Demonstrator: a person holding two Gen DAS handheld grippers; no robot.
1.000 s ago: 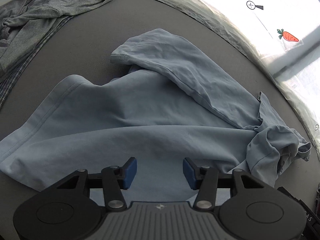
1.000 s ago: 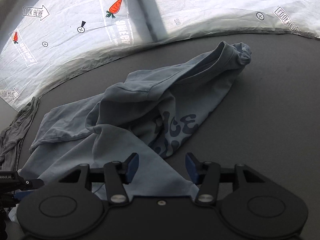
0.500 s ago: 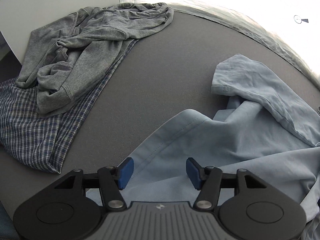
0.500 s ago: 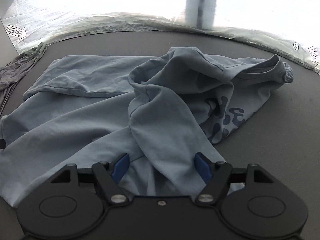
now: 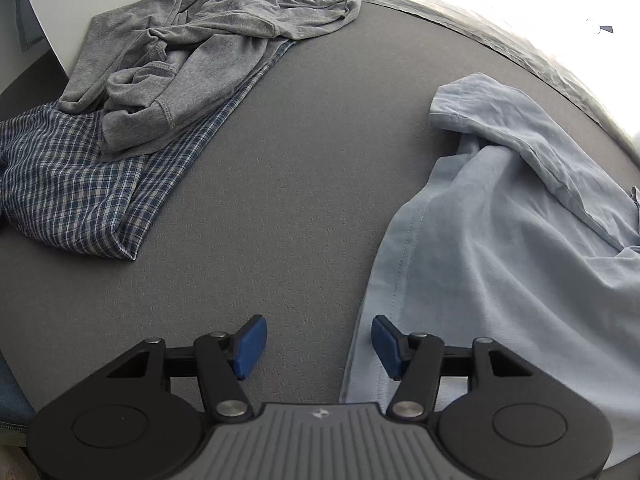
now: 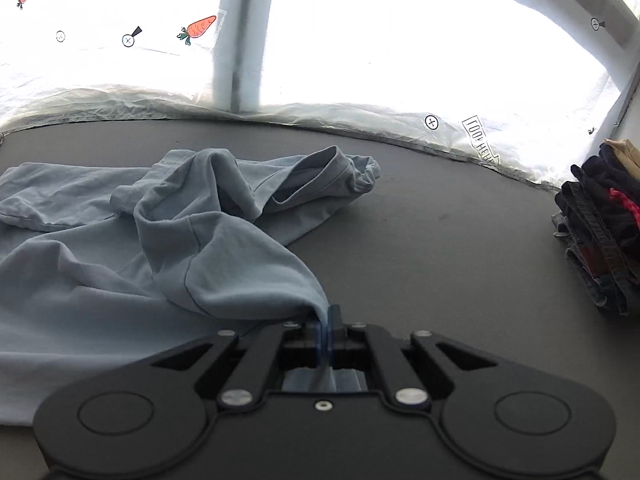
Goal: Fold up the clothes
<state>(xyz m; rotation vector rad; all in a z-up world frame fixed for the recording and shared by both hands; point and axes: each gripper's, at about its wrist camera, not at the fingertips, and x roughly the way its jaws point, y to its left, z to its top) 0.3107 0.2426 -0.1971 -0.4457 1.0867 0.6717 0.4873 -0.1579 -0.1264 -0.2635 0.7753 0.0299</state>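
Observation:
A crumpled light blue T-shirt (image 5: 500,240) lies on the dark grey table (image 5: 288,184). In the left wrist view its hemmed edge runs down the right side. My left gripper (image 5: 318,344) is open and empty, with its right pad over that hem and its left pad over bare table. In the right wrist view the same T-shirt (image 6: 180,240) lies bunched at the left. My right gripper (image 6: 326,330) is shut on a pinched fold of the shirt and pulls it into a taut ridge.
A grey sweatshirt (image 5: 192,48) lies on a blue checked garment (image 5: 76,184) at the table's far left. A stack of dark folded clothes (image 6: 600,224) stands at the right edge. A bright plastic-covered wall (image 6: 360,60) runs behind the table.
My right gripper has shut on a fold of the blue T-shirt and drawn it back. My left gripper has swung left to the shirt's hem, still open.

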